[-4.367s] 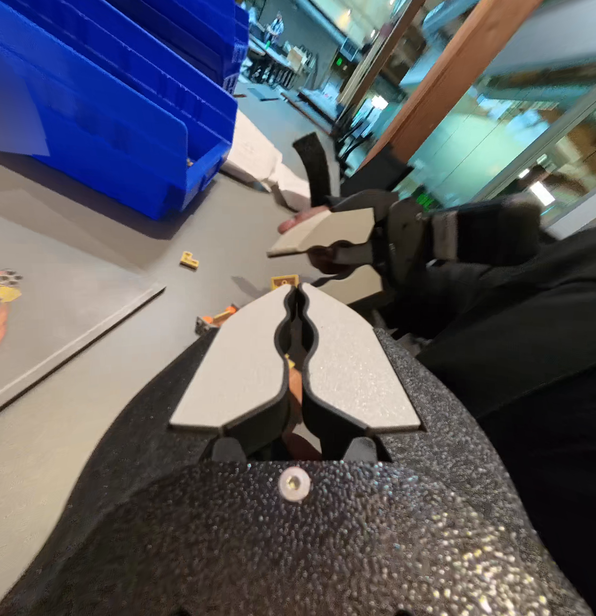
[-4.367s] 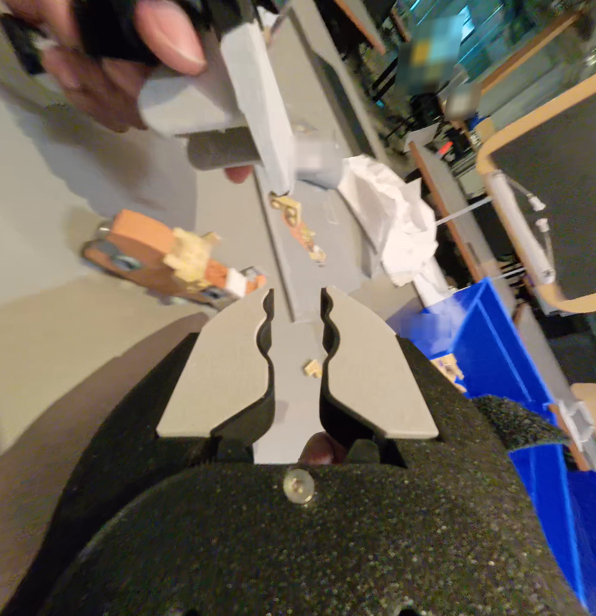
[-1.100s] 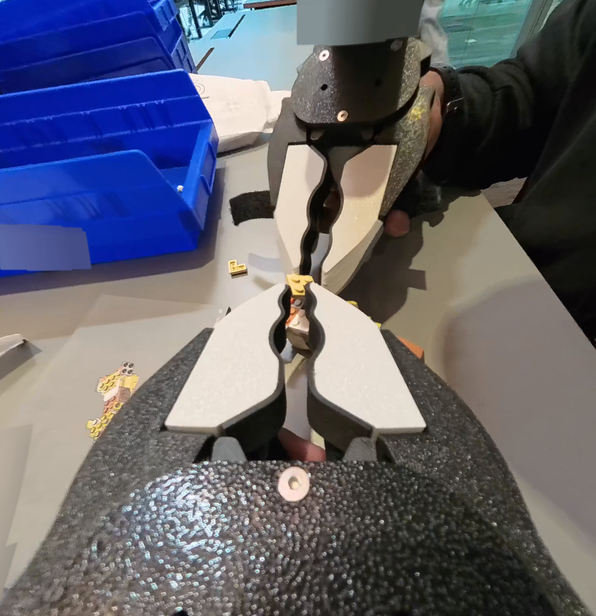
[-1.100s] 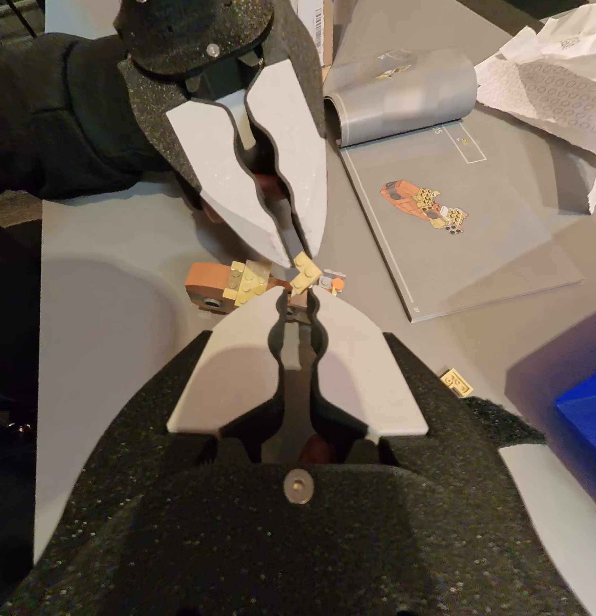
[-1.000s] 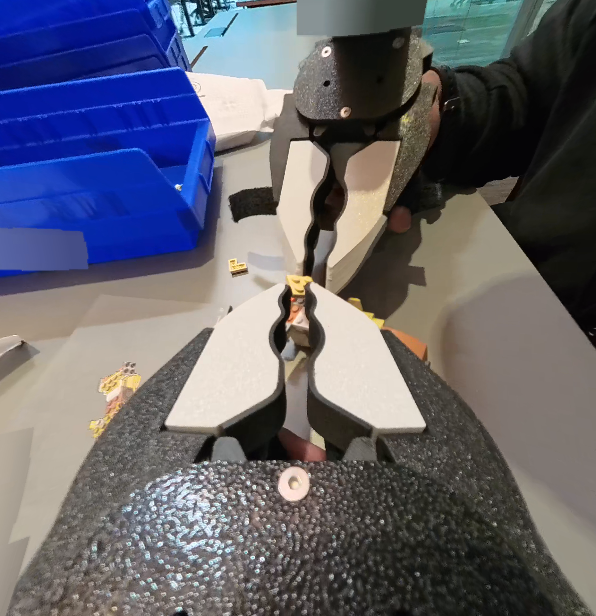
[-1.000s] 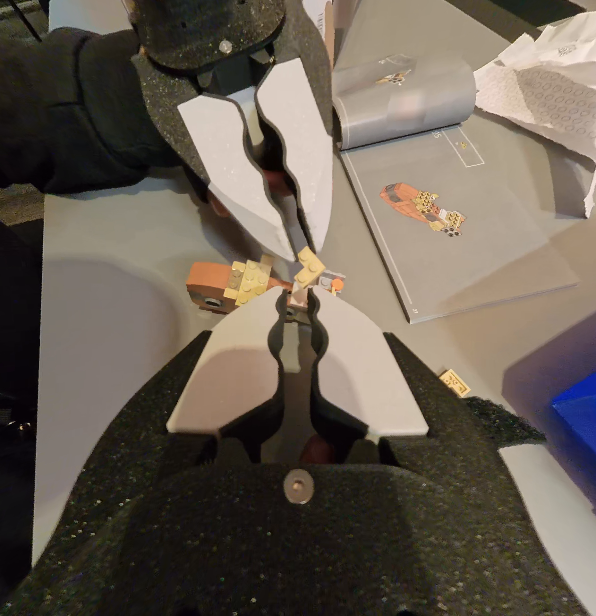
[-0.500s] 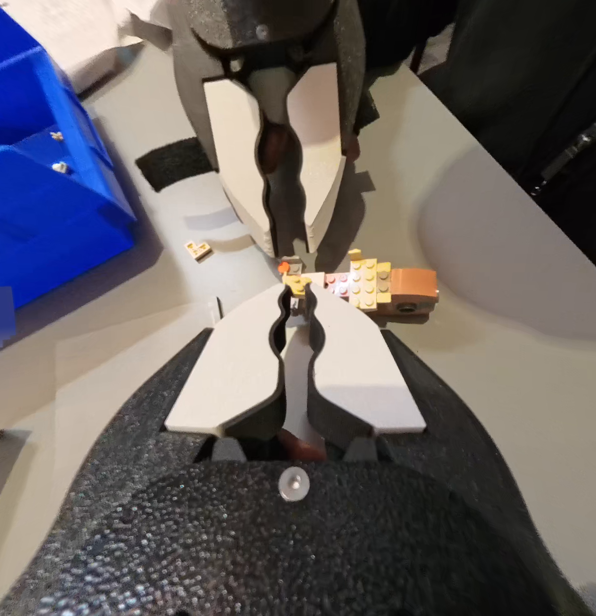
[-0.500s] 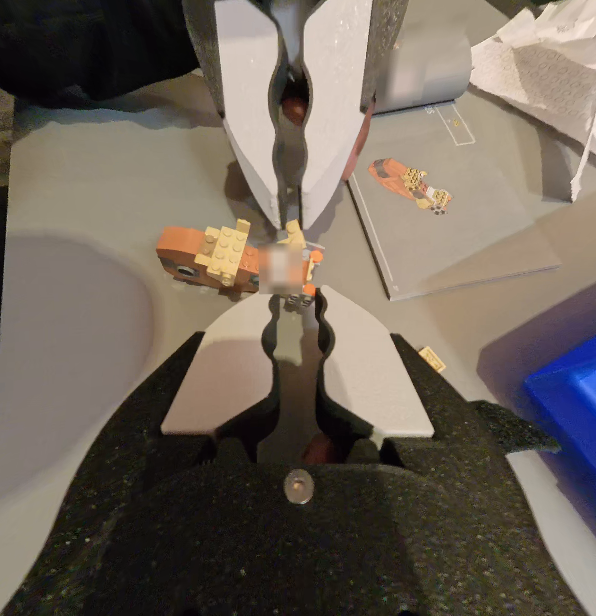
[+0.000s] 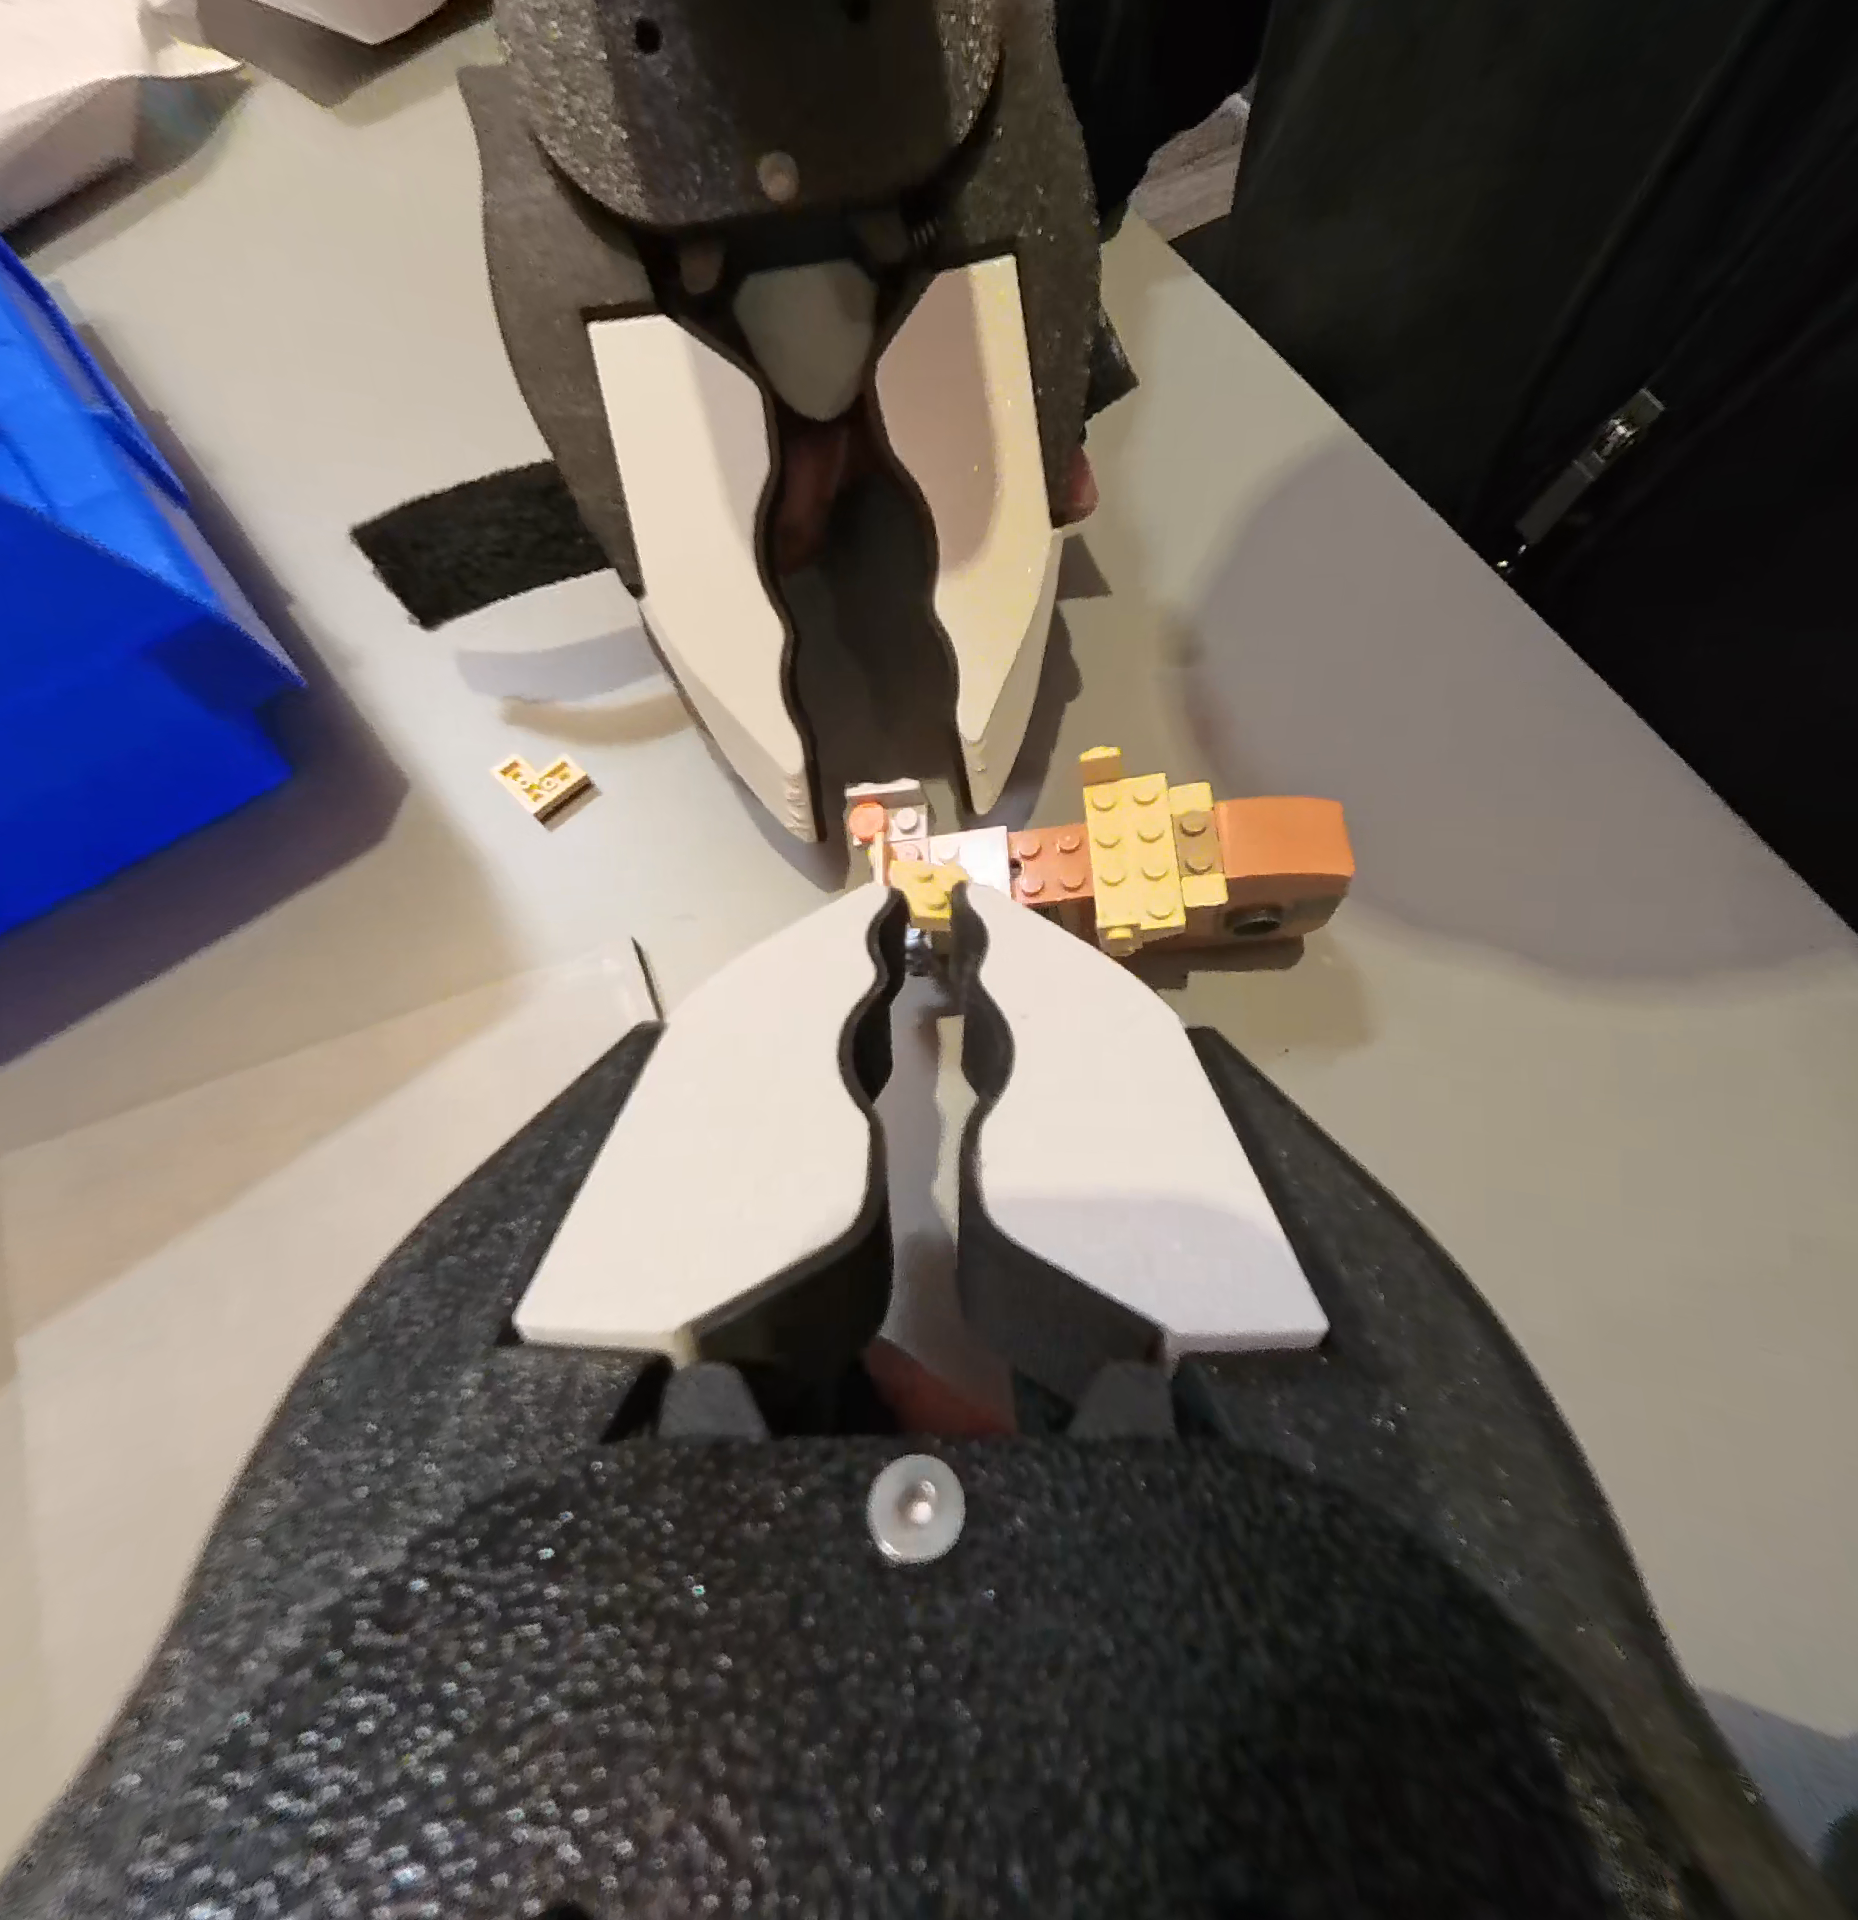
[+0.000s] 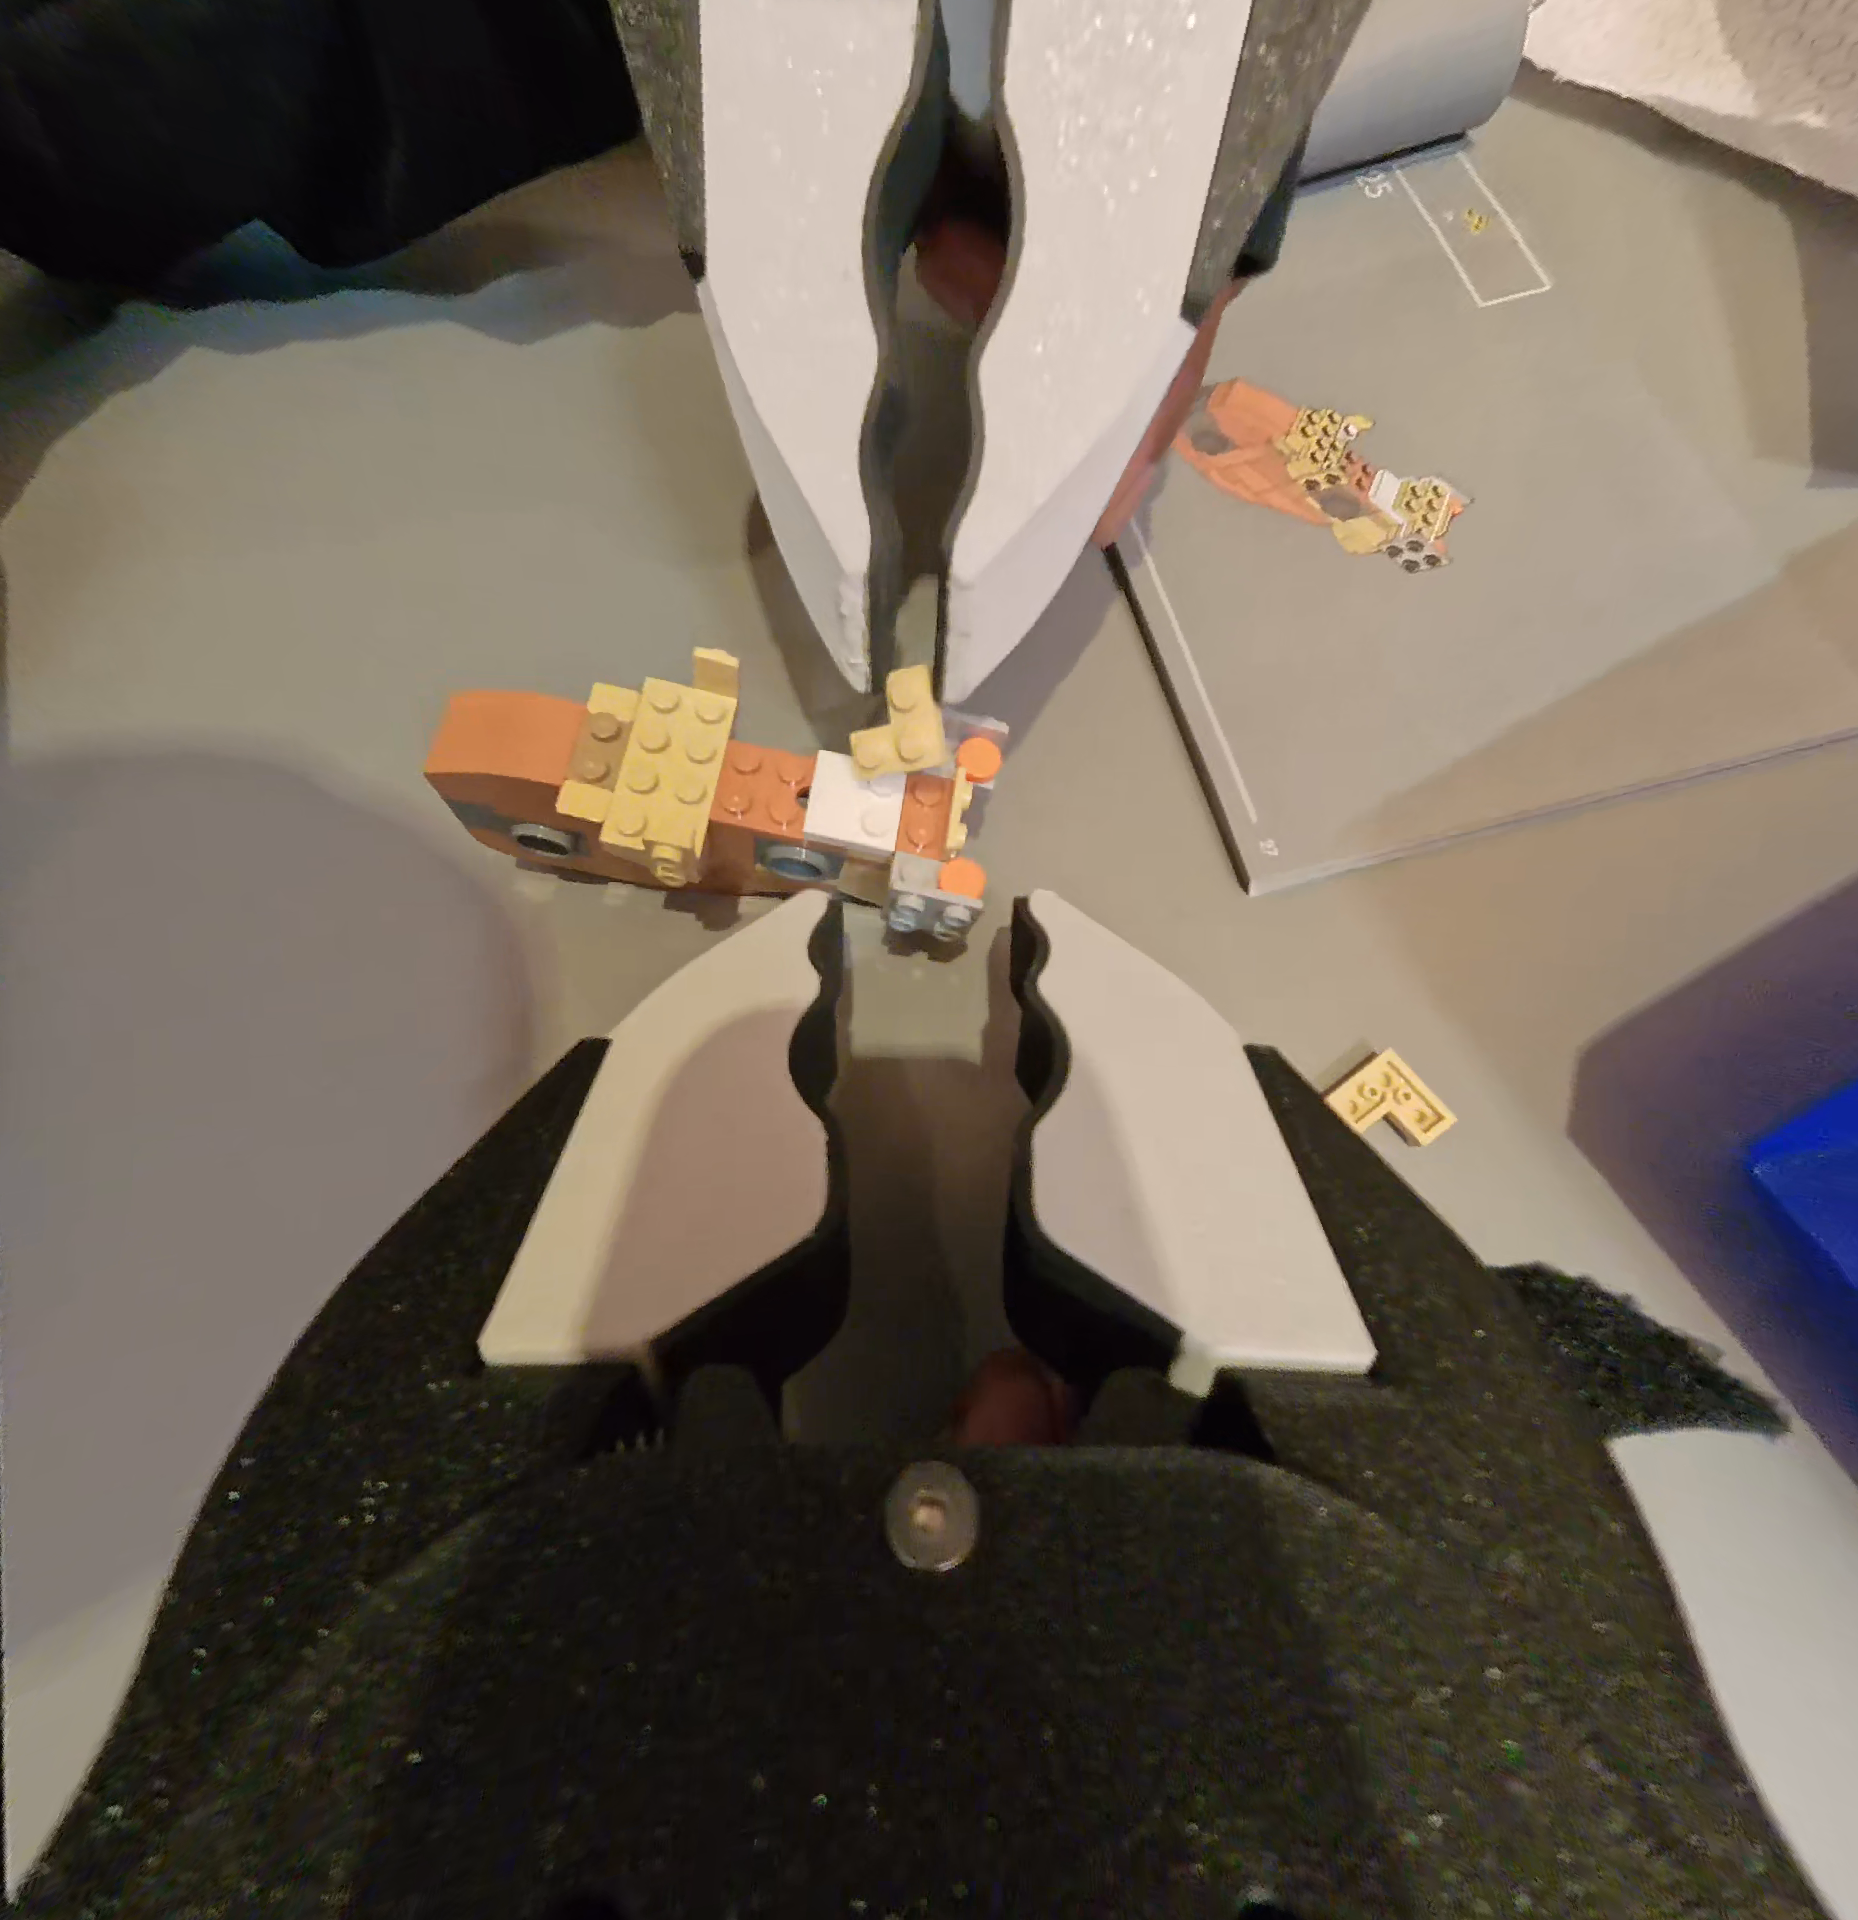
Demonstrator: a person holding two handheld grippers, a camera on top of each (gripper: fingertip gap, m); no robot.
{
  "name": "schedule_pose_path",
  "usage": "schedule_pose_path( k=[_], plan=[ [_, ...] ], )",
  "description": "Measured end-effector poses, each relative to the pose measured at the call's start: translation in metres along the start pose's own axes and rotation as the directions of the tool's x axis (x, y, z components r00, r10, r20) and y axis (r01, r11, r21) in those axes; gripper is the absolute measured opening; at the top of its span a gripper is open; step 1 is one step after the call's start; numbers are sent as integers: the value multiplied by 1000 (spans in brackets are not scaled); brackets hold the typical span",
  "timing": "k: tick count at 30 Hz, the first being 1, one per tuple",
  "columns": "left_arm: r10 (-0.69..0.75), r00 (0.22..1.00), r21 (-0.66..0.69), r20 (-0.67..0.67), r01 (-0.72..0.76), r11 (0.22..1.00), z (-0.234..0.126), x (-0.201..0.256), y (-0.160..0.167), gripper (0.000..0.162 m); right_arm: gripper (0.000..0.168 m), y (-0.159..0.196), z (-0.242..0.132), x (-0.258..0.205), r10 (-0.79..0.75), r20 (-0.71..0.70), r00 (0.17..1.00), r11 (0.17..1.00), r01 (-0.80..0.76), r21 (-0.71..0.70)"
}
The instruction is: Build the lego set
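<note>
A brown lego model [image 9: 1278, 847] with tan plates on top lies on the grey table; it also shows in the right wrist view [image 10: 634, 795]. My left gripper [image 9: 925, 899] is shut on a small tan corner plate [image 9: 927, 885]. In the right wrist view the left gripper [image 10: 904, 675] holds this plate [image 10: 899, 736] tilted over the model's white and orange end, touching it. My right gripper [image 10: 923, 920] is open and empty, its tips on either side of the model's grey end piece [image 10: 930, 906]. It faces me in the left wrist view [image 9: 889, 810].
A spare tan corner plate [image 10: 1390, 1112] lies on the table right of my right gripper, also seen in the left wrist view [image 9: 544, 781]. An open instruction booklet [image 10: 1476, 675] lies beyond it. A blue bin [image 9: 94, 675] and a black strip [image 9: 478, 556] sit nearby. The tips of both grippers are at nearly the same place.
Both grippers have come lower and closer to the model. The right gripper's jaws have opened wider. The left gripper still holds the tan plate, now down against the model's end.
</note>
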State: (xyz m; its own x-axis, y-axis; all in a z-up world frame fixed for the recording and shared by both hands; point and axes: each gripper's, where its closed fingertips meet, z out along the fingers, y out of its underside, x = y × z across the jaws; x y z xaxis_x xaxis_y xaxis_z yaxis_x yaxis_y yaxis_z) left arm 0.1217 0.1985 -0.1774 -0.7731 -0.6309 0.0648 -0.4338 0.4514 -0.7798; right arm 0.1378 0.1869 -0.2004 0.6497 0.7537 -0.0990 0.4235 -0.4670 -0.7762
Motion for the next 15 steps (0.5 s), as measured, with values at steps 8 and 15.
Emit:
schedule_pose_path(
  k=[8,15],
  plan=[
    [-4,999,-12,-41,3,1000,2,1,1,7,21,-2,2,1,-6,-12,1000,1000,6,0],
    [-7,998,-38,-64,5,999,3,-1,3,7,19,-3,4,1,-24,-30,999,1000,24,4]
  ],
)
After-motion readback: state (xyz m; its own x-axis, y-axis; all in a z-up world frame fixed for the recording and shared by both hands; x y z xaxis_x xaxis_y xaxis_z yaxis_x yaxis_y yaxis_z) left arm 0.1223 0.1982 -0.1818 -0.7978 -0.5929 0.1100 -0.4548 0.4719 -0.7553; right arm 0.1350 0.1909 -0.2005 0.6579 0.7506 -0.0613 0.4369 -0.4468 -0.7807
